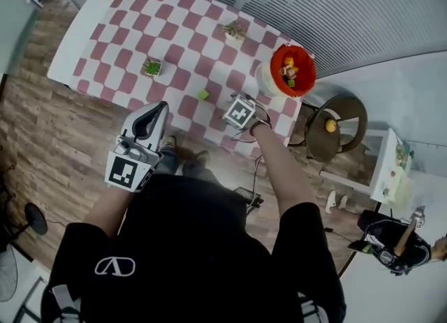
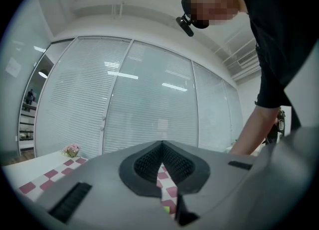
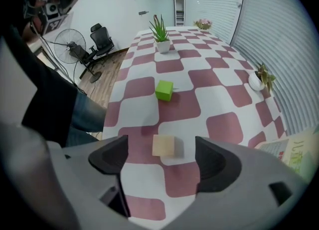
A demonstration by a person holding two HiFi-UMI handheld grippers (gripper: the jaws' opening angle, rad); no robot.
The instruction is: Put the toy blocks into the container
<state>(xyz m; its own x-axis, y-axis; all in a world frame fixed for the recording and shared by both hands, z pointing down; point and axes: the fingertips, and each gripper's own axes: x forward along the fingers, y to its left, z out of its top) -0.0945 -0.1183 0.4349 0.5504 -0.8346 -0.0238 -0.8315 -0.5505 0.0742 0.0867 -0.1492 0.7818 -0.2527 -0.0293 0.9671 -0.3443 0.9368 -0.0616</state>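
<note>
The right gripper [image 3: 163, 160] points down at the checked table [image 1: 105, 42]. Its jaws are wide apart. A tan block [image 3: 163, 146] lies between them, and they do not touch it. A green block [image 3: 164, 90] lies a bit farther away. The red container [image 1: 276, 59] stands at the table's right end with blocks inside. The left gripper [image 1: 159, 112] is closed and empty, by the table's near edge.

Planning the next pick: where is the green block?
Right gripper view: the green block sits on the checkered table, just beyond the tan block that lies between the open right gripper's jaws.
</note>
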